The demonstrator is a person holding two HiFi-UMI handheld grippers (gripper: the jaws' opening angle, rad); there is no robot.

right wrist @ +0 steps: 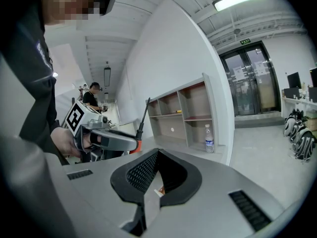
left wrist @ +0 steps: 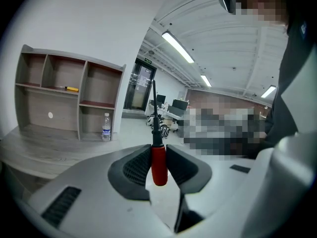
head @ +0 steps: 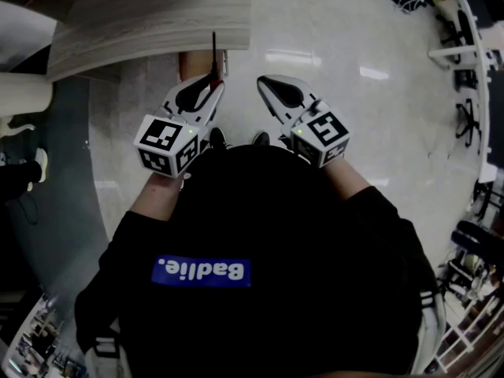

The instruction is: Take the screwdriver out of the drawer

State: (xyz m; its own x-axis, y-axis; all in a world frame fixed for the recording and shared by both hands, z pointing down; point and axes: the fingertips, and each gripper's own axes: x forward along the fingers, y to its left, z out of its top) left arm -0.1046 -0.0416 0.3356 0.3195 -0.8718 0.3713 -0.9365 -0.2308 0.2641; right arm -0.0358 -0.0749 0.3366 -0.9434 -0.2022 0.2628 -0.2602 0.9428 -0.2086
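Screwdriver, shaft up, handle between jaws of left tool

The person wore a black top — blue patch, white lettering. The left gripper and right gripper were white, black-padded.
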